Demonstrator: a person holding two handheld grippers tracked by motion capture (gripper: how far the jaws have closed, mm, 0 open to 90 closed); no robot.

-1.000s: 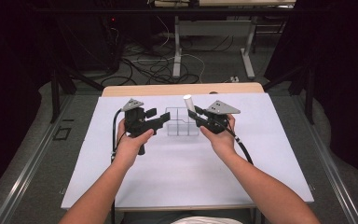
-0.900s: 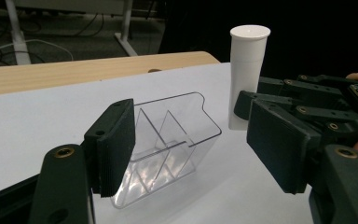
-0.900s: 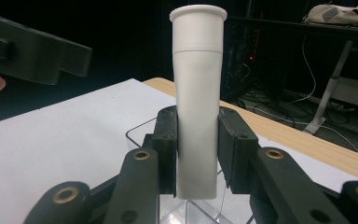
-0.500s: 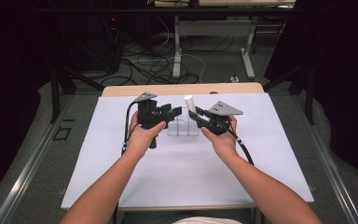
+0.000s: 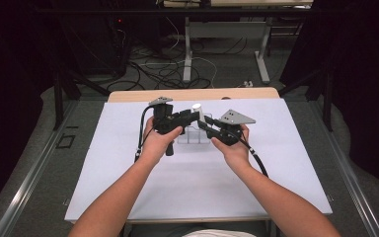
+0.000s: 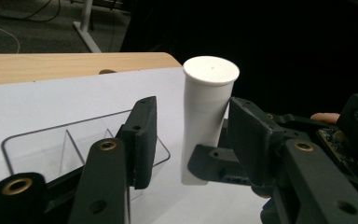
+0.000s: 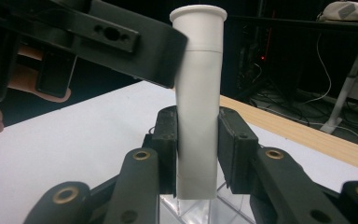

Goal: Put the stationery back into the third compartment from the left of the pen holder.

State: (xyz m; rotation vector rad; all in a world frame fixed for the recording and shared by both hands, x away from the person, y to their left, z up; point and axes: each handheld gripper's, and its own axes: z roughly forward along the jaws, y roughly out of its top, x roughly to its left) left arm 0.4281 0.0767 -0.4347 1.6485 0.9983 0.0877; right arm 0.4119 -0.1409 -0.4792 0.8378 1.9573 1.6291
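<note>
While the white tube (image 7: 196, 102) is pinched upright low on its body by the right tongs (image 7: 196, 154), its capped upper end is flanked by the left tongs (image 6: 189, 135), whose jaws have just been closing, not yet pressed on, above the clear tray (image 6: 37, 144).

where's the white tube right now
In the high view the white tube stands upright mid-table, clamped by the right gripper just above the clear tray, with the left gripper closing beside it.
</note>
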